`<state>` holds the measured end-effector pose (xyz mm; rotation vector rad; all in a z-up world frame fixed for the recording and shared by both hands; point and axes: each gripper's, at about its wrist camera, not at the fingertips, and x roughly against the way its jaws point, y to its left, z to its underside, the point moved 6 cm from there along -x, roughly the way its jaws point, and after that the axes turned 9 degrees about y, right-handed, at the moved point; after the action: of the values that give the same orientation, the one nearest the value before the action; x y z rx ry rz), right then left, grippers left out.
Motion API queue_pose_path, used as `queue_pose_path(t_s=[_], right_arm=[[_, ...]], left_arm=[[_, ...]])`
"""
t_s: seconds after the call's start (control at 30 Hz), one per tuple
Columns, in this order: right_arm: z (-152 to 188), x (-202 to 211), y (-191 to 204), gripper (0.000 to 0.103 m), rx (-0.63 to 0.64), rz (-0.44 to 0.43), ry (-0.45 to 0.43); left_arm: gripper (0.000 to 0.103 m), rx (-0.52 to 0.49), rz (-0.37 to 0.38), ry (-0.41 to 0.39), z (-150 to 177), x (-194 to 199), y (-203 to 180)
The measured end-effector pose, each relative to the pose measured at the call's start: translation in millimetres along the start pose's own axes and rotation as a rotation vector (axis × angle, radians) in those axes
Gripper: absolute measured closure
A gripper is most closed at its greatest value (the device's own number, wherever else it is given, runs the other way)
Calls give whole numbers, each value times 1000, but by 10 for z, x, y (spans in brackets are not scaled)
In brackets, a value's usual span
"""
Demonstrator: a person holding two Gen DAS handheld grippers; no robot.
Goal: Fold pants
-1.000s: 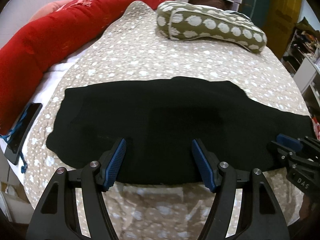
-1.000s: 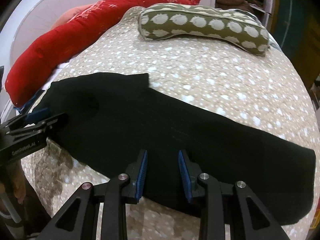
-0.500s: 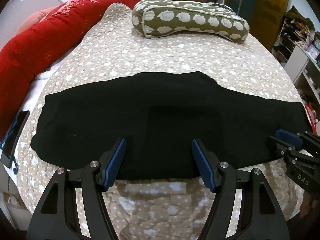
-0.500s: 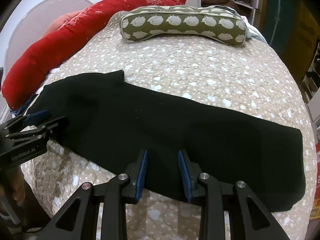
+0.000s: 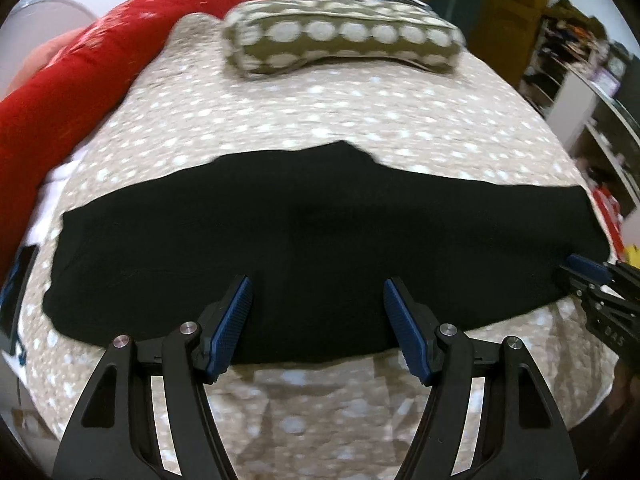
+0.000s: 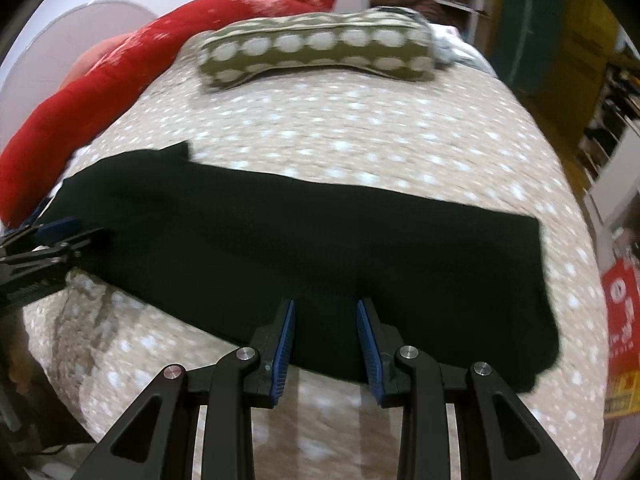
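The black pants (image 5: 320, 248) lie flat across the near part of the bed (image 5: 360, 120), folded lengthwise into one long dark band that runs from the left side to the right side of the spotted beige quilt; the right wrist view shows the same band (image 6: 320, 248) with a small flap of cloth sticking up at its far left corner and a squared end at the right. The left tongs (image 5: 318, 320) stand wide open over the near edge of the pants about midway along the band, their blue ribbed pads (image 5: 232, 324) set well apart with nothing between them but the cloth below. The right tongs (image 6: 325, 336) are open more narrowly, also over the near edge, and have hold of nothing; whether either pair touches the fabric cannot be told. Each pair shows in the other's view: the right tongs at the right end of the pants in the left wrist view, the left tongs at the left end in the right wrist view. Beyond the pants, across the far end of the bed, lies an olive bolster pillow (image 5: 340, 42) with white dots. A long red cushion (image 5: 80, 80) runs along the left side of the bed. A dark phone-like slab (image 5: 16, 280) lies at the left edge.
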<state>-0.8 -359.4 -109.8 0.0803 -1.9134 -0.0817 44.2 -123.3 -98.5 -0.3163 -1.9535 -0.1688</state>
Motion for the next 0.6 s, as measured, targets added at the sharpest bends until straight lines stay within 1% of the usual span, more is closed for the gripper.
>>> queue_pose_path(t_s=[0.07, 0.23, 0.33, 0.37, 0.43, 0.53, 0.6], right_arm=[[100, 24, -210, 73, -51, -10, -4], [209, 183, -593, 73, -142, -6, -11], [292, 273, -773, 73, -196, -18, -14], [321, 302, -818, 73, -211, -11, -14], [397, 354, -916, 71, -245, -1, -22], [493, 376, -1053, 65, -303, -52, -47], [515, 335, -1122, 62, -338, -93, -53]], left_arm=[[35, -25, 24, 9, -34, -22, -125], [35, -95, 93, 29, -176, -109, -534], [35, -154, 137, 51, -279, -170, -840], [35, -186, 171, 57, -330, -186, -988], [35, -244, 211, 58, -423, -216, -1219], [35, -301, 212, 76, -541, -284, -1463], [35, -340, 254, 96, -637, -313, -1658]])
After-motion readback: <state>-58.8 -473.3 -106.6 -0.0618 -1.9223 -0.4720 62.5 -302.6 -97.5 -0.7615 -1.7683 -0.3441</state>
